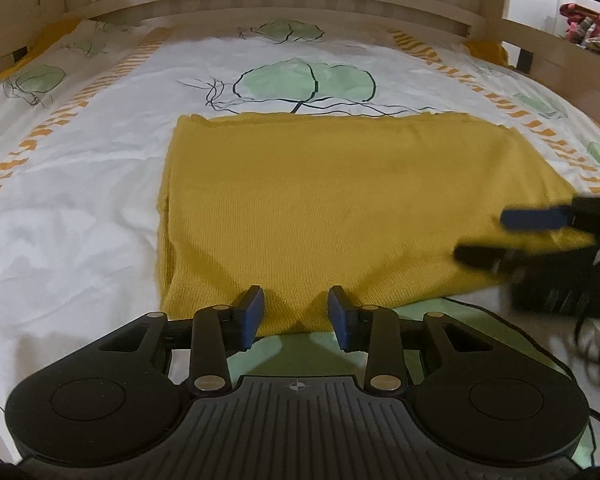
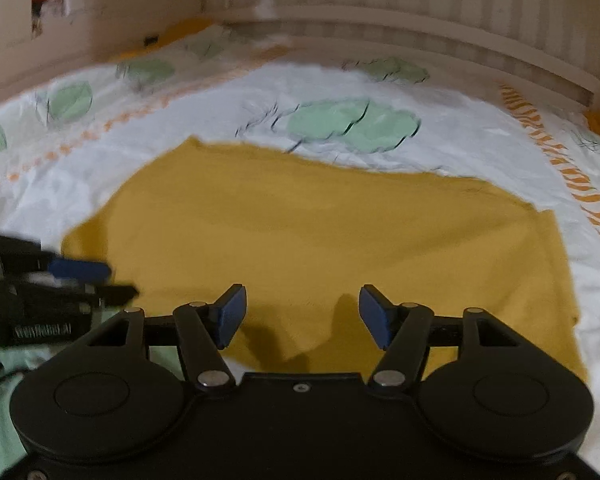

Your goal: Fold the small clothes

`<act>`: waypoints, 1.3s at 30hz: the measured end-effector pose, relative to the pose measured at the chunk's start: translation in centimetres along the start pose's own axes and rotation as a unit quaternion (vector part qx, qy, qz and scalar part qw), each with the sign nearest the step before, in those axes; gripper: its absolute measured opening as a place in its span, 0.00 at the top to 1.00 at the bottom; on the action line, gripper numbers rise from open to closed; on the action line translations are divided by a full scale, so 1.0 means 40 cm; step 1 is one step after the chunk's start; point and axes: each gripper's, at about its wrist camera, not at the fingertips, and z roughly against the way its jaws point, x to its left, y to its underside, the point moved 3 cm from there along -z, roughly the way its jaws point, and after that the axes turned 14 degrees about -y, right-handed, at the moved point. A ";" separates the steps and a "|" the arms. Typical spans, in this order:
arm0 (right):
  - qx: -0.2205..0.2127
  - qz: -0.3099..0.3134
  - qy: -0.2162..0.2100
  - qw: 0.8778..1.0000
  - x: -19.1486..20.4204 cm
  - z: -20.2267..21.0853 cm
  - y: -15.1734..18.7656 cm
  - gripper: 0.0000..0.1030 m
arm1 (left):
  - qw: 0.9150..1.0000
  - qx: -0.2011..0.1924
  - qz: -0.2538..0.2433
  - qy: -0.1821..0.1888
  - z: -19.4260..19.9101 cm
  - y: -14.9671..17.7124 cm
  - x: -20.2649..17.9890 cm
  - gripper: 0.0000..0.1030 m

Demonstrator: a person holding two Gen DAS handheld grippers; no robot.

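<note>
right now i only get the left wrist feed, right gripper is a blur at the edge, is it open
Observer: Yes. The right gripper is open, its blue pads apart over the near part of the yellow garment, holding nothing.
Operator: does the cloth's right side lie flat, my view cuts it off
Observer: Its right edge runs down the white bedsheet with no bunching visible there.
Operator: and where's my gripper from over there
Observer: The left gripper shows blurred at the cloth's near left corner, its fingers apart.
</note>
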 end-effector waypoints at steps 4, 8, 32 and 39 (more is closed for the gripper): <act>-0.006 0.008 0.005 1.000 0.010 0.016 0.030 0.35 | 1.000 -0.002 0.002 -0.002 0.001 0.001 -0.001 0.66; -0.008 0.002 -0.007 1.000 -0.001 0.045 0.044 0.33 | 1.000 -0.008 0.006 -0.009 0.010 0.002 -0.005 0.65; -0.066 -0.159 -0.045 0.984 -0.141 0.207 0.122 0.29 | 0.999 0.004 -0.009 0.037 0.017 -0.034 -0.130 0.62; -0.092 -0.191 -0.026 0.977 -0.221 0.246 0.069 0.29 | 0.997 0.015 0.058 0.046 0.050 -0.070 -0.031 0.61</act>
